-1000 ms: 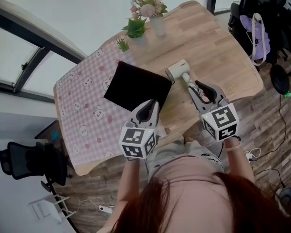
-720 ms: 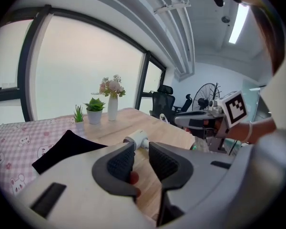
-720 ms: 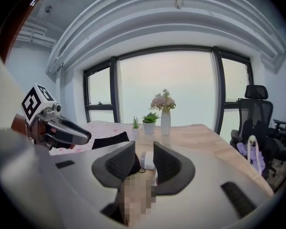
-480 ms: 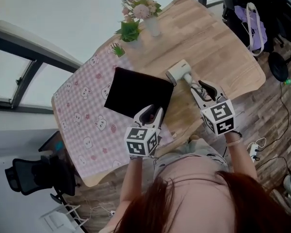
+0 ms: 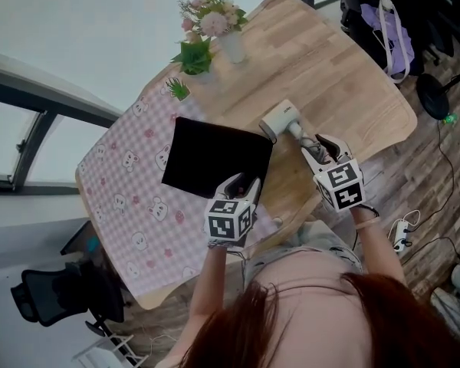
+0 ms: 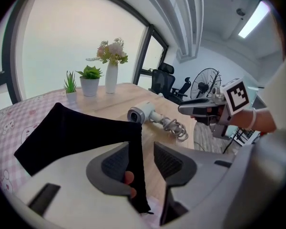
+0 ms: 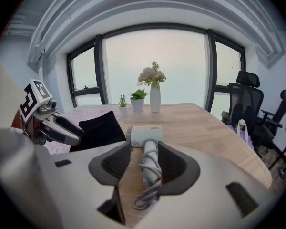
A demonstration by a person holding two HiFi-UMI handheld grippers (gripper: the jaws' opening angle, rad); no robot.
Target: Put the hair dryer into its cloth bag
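Observation:
The black cloth bag lies flat, partly on the pink cloth and partly on bare wood. To its right lies the white hair dryer, its cord wound round the handle. My left gripper is at the bag's near corner. Its jaws have just been opening, and the bag's edge stands between them against one pad only. My right gripper is low over the dryer's handle. Its jaws have also just been opening and straddle the handle and cord without pressing on them.
A vase of flowers and two small potted plants stand at the far edge of the wooden table. A pink checked cloth covers the table's left part. Office chairs and a fan stand off the table's right side.
Both grippers have sunk toward the table. The left one has reached the bag's near corner with its jaws wider apart; the right one has come down round the dryer's handle.

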